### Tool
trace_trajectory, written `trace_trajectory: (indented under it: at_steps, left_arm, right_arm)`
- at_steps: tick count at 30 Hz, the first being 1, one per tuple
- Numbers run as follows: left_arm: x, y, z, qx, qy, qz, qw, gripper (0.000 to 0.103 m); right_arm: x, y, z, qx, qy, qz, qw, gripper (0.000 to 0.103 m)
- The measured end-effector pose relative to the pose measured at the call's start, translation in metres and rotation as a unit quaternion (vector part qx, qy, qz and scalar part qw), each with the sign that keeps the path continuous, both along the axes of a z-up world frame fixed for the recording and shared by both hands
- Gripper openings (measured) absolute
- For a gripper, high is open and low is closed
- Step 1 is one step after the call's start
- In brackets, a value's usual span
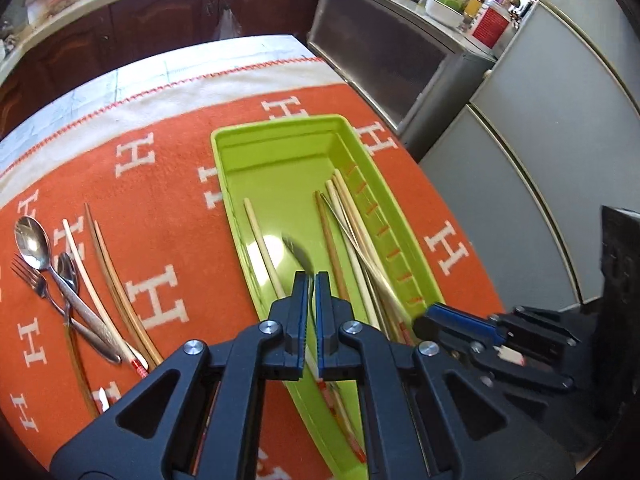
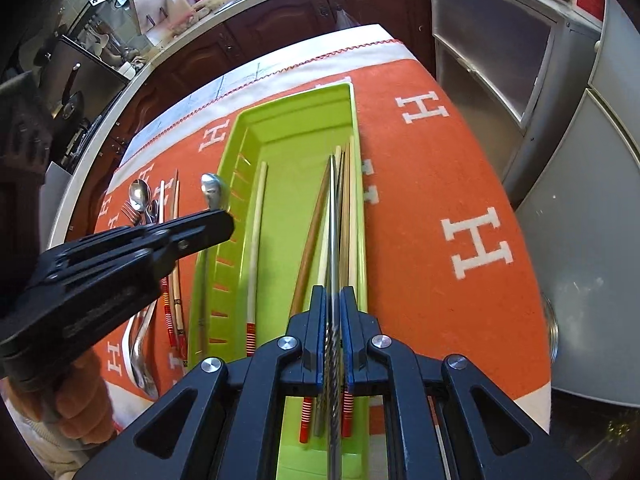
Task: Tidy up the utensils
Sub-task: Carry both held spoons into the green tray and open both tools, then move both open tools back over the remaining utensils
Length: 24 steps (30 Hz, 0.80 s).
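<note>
A lime green tray point(image 1: 280, 124) point(image 2: 296, 98) lies lengthwise on the orange cloth. Several wooden chopsticks point(image 1: 348, 232) rest along its right side, and one pale chopstick point(image 2: 256, 240) lies at its left. My left gripper point(image 1: 312, 280) is shut on a spoon's handle, with the spoon bowl point(image 1: 296, 250) point(image 2: 212, 192) over the tray's left edge. My right gripper point(image 2: 333, 292) has a twisted metal chopstick point(image 2: 332, 220) between its fingers, its tip over the chopstick pile. A thin gap shows beside each pad.
On the cloth left of the tray lie two spoons point(image 1: 32, 240), a fork point(image 1: 28, 276) and loose chopsticks point(image 1: 108, 272). A grey fridge point(image 1: 540, 200) stands right of the table. Dark cabinets and a cluttered counter point(image 1: 448, 12) run behind. An orange sleeve point(image 2: 80, 400) holds the left gripper.
</note>
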<state>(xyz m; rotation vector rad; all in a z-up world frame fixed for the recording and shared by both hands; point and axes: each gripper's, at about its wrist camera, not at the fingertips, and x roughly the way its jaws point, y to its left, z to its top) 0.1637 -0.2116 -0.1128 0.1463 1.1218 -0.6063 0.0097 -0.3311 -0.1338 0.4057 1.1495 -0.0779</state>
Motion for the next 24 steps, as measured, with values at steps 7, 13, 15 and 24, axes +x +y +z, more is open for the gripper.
trace_trajectory:
  at_steps: [7,13,15,24]
  left_arm:
    - [0.001,0.009,0.007,0.006,-0.005,0.008,0.9999,0.001]
    - [-0.014,0.042,0.031,0.004,-0.012,0.031,0.9994,0.001]
    - [-0.021,0.055,0.033,0.011,-0.007,0.039,0.9992,0.001]
    - [-0.048,0.107,0.033,0.026,0.002,0.068,0.9973,0.002]
  right_arm:
    - [-0.004,0.007,0.005,0.002,-0.003,0.001,1.000,0.020]
    - [-0.008,0.013,0.010,-0.004,-0.001,0.005,1.000,0.021]
    - [-0.008,0.015,0.011,-0.004,-0.002,0.006,1.000,0.022]
    - [-0.009,0.031,0.011,-0.005,0.004,0.015,1.000,0.026]
